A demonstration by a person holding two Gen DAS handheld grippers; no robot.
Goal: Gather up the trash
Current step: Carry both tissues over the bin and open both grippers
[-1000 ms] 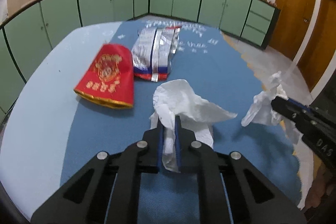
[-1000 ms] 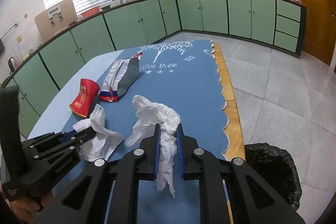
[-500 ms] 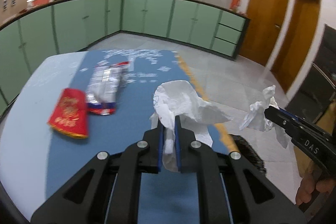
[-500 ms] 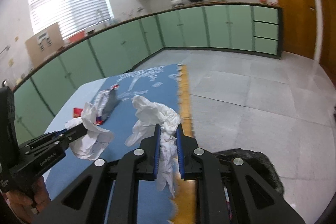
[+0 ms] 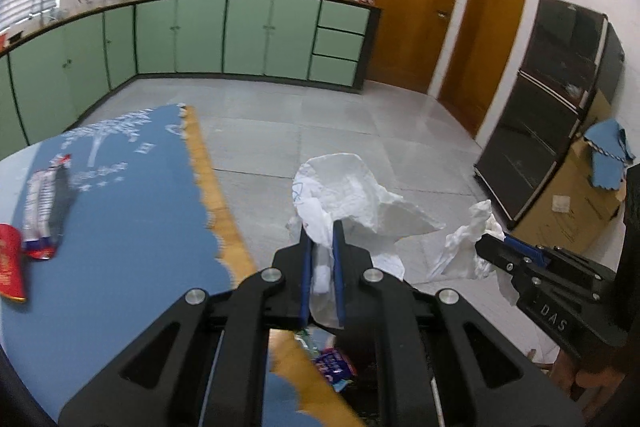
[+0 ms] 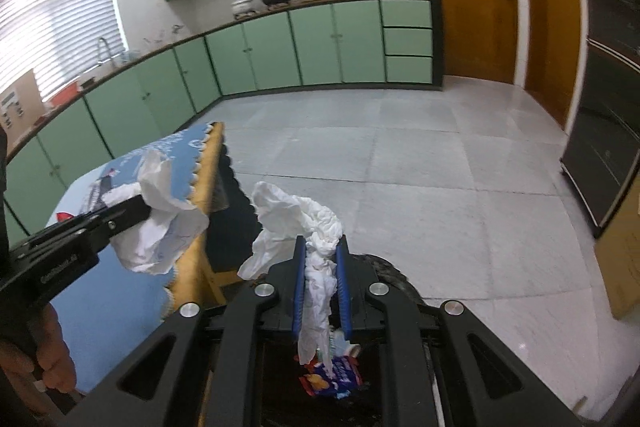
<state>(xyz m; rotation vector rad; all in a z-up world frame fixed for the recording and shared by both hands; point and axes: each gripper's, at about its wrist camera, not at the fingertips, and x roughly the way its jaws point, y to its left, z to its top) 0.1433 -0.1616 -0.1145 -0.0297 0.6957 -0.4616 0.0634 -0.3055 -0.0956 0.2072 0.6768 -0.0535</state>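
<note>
Left hand-held gripper [image 5: 320,227] clamped on a crumpled white tissue [image 5: 352,195], past the desk [image 5: 120,219] edge. Right hand-held gripper [image 6: 321,247] clamped on a second tissue wad [image 6: 304,215], over the black trash bag [image 6: 396,275] with wrappers inside. Red packet [image 5: 10,263] and silver snack bag [image 5: 44,207] lie on the desk.

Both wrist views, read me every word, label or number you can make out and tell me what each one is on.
"DAS": on the right gripper body, left wrist view.
White lettering on the left gripper body, right wrist view: too blurred.
White words on the blue tablecloth: too blurred.
Gold characters on the red packet: unreadable.
Print on the wrapper in the bin: too small.
</note>
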